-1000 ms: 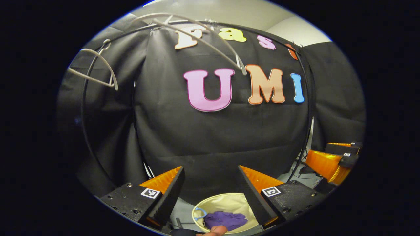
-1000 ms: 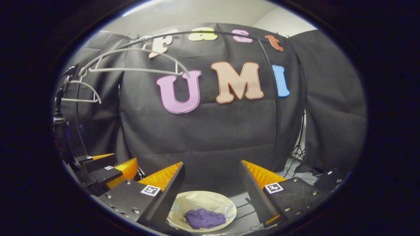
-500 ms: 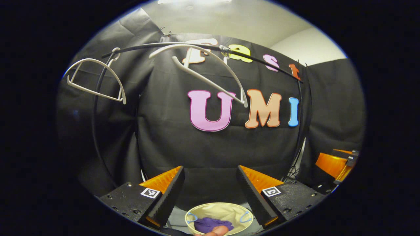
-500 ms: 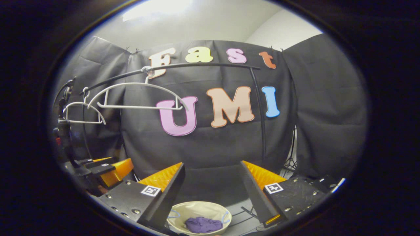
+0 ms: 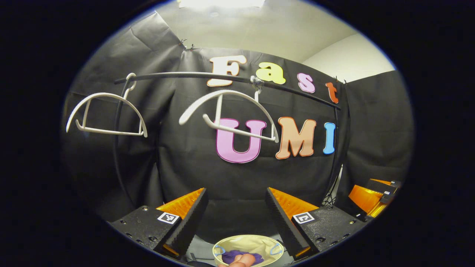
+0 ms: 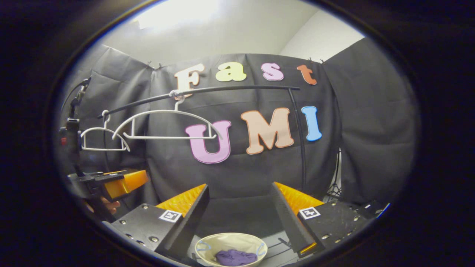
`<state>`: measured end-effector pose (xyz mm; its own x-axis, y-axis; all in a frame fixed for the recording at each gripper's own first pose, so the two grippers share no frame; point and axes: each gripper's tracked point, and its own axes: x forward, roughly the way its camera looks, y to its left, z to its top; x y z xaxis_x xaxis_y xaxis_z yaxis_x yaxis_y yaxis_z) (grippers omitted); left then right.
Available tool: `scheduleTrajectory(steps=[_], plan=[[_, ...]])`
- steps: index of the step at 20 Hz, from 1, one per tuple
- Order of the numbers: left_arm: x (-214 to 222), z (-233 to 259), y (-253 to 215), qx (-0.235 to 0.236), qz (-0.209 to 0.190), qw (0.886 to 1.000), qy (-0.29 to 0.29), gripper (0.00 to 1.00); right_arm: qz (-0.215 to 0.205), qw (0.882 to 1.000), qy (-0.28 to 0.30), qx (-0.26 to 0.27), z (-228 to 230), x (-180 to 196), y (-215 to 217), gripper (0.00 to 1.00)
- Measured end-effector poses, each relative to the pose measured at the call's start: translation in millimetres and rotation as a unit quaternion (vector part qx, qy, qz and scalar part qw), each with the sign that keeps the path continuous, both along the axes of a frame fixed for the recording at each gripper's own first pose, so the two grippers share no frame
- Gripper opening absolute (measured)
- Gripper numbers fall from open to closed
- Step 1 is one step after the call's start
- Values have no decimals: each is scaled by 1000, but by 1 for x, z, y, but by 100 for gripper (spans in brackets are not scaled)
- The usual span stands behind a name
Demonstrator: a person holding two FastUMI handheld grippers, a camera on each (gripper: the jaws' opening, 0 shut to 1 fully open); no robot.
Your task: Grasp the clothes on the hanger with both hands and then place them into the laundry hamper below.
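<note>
Left gripper (image 5: 235,213): jaws apart with nothing between them, held high above the hamper and aimed at the back wall; a likely reason is that its load is already dropped, so there is nothing left to hold.
Right gripper (image 6: 239,209): fingers also spread and empty, level with the other, pointing the same way; the left gripper view catches it off to the right (image 5: 371,194).
Fingertip (image 5: 237,260): part of the person's hand shows at the bottom edge of the left gripper view, in front of the hamper's contents.
Laundry hamper (image 6: 207,246): pale, round, open-topped, on the floor straight below both grippers, placed there so a garment let go from the rail falls in.
Clothes (image 6: 234,256): a purple garment, crumpled into a low heap inside the hamper near the middle; bunched, so no clear heading, though the heap looks slightly wider left to right.
Near hanger (image 6: 169,124): white, bare, hooked on the rail, its long bar running left to right.
Far hanger (image 6: 102,139): white, bare, farther left on the rail.
Rail (image 6: 237,89): dark bar across the booth, high up.
Task state: appears complete, judging by bare hangers and filled hamper.
</note>
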<state>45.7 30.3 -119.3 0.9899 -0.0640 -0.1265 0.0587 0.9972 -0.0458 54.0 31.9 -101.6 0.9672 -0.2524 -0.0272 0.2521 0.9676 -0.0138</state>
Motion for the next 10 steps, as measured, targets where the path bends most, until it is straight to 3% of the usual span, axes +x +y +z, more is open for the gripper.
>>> scheduleTrajectory(steps=[2, 4, 8, 9, 10], plan=[[-9, 12, 2, -15, 0, 1000, -3, 92, 8, 1000, -7, 2, 7, -3, 5, 94], [-18, 25, 4, -21, 1, 1000, -15, 95, 12, 1000, -13, -3, 12, -7, 8, 100], [-34, 38, 5, -8, 5, 999, -30, 92, 28, 999, -28, 4, 22, -16, 17, 99], [-38, 37, 4, -3, 7, 1000, -29, 92, 32, 999, -32, 8, 24, -18, 19, 94], [-42, 37, 5, -1, 11, 1000, -29, 92, 38, 999, -36, 12, 27, -20, 22, 99]])
